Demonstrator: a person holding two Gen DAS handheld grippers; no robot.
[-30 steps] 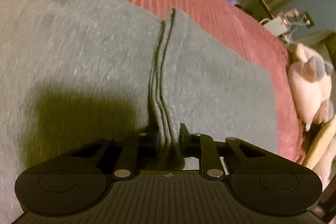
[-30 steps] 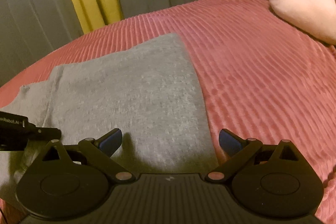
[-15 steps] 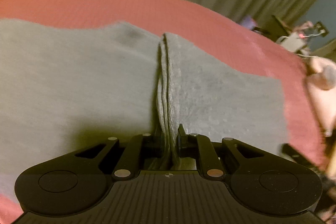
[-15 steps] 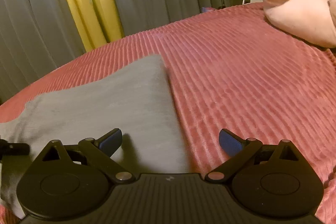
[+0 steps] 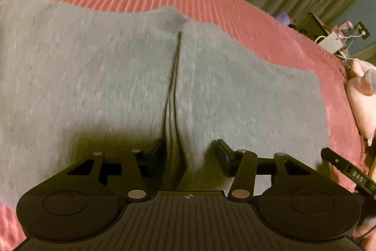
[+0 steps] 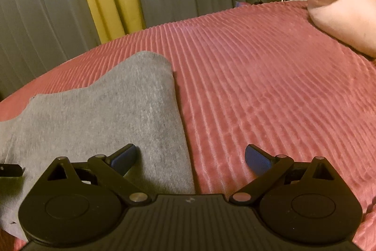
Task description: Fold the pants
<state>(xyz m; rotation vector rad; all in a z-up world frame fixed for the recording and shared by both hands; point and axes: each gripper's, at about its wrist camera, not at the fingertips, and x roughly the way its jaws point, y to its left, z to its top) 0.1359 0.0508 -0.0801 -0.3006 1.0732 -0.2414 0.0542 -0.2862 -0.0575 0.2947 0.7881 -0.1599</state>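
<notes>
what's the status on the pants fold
Left gripper opening, ridge of fabric between its jaws. Right gripper open, empty. Grey pants on red bedspread.

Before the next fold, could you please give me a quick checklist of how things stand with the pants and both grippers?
1. Left gripper letting go: ok, jaws opening, pads off the ridge of cloth that stands between them.
2. Right gripper free: ok, open, nothing pinched; the pants' edge lies under the gap.
3. Pants lying flat: not ok, the ridge stands up along the middle.
4. Bedspread beside the pants free: ok as far as seen.
5. Plush toy apart from the pants: ok.
6. Layers aligned underneath: cannot tell.
</notes>
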